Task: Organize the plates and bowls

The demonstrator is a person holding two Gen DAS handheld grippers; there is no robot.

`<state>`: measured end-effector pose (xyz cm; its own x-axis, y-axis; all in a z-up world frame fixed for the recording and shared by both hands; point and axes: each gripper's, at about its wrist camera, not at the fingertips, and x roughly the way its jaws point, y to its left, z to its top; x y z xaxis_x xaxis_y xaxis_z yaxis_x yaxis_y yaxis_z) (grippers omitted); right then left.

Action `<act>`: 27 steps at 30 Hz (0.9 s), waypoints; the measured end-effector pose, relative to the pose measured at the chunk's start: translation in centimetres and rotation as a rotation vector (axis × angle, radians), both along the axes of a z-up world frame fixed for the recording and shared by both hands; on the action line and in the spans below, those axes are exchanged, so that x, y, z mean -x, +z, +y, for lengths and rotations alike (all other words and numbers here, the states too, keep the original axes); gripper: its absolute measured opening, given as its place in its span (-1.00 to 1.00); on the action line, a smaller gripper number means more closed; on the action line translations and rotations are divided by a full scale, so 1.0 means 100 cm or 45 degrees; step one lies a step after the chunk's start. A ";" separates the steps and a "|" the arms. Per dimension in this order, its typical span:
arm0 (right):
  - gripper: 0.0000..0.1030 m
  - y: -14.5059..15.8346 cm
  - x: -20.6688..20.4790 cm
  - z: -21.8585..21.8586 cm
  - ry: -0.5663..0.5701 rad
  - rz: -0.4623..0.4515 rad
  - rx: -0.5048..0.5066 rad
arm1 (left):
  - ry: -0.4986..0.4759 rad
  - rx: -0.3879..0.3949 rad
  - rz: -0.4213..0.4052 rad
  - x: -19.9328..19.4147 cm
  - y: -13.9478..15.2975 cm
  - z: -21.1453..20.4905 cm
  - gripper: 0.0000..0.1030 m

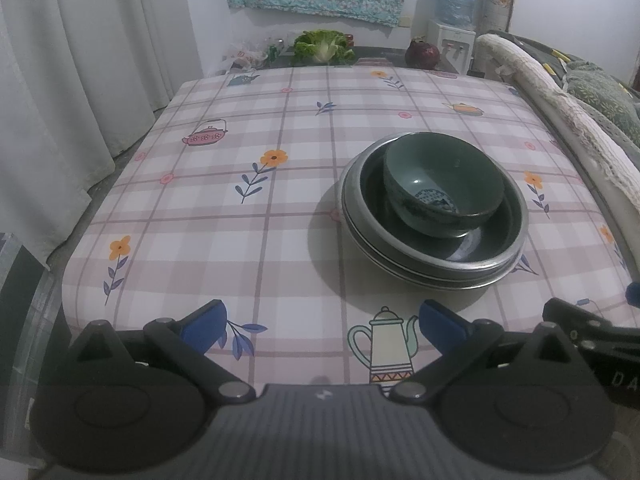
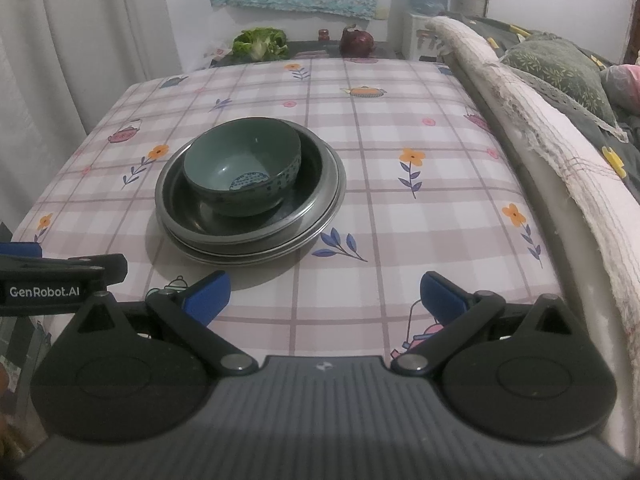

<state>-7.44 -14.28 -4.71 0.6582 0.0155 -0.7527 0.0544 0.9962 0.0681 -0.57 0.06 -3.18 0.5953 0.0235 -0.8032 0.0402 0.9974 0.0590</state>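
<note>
Stack of dishes sits on the table [image 1: 200,208], which wears a pink plaid cloth w/ teapot and flower prints. Taking the stack as the landmark: a green bowl [image 1: 442,184] is on top, upright, blue pattern showing in its bottom, resting inside a dark deep plate [image 1: 492,240]; under that are metal plates [image 1: 436,280], at least 2 rims showing, can't tell the exact count. The bowl sits off-centre in the dark plate, pushed toward the far-left side as seen from the right wrist view. Left gripper [image 1: 322,322] hangs near the table's front edge, in front of the stack and a bit to its left, blue fingers [image 1: 204,322] spread wide w/ nothing between them, not touching any dish. Right gripper [image 2: 324,294] is also in front of the stack, off to its right, jaws just as wide apart and empty. The 2 grippers sit side by side, apart from the stack. Beyond the stack, past the table's far edge, lie a leafy green veg [image 1: 324,46] and a dark red round thing [image 1: 422,54]; a water dispenser [image 1: 452,40] stands further right.
</note>
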 end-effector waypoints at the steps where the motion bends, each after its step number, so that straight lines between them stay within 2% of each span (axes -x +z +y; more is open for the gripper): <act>1: 0.97 0.000 0.000 0.000 0.000 0.000 0.000 | 0.000 0.000 -0.001 0.000 0.000 0.000 1.00; 27: 0.97 -0.001 -0.002 0.001 0.009 0.014 -0.006 | 0.008 0.003 0.014 -0.003 -0.003 0.003 1.00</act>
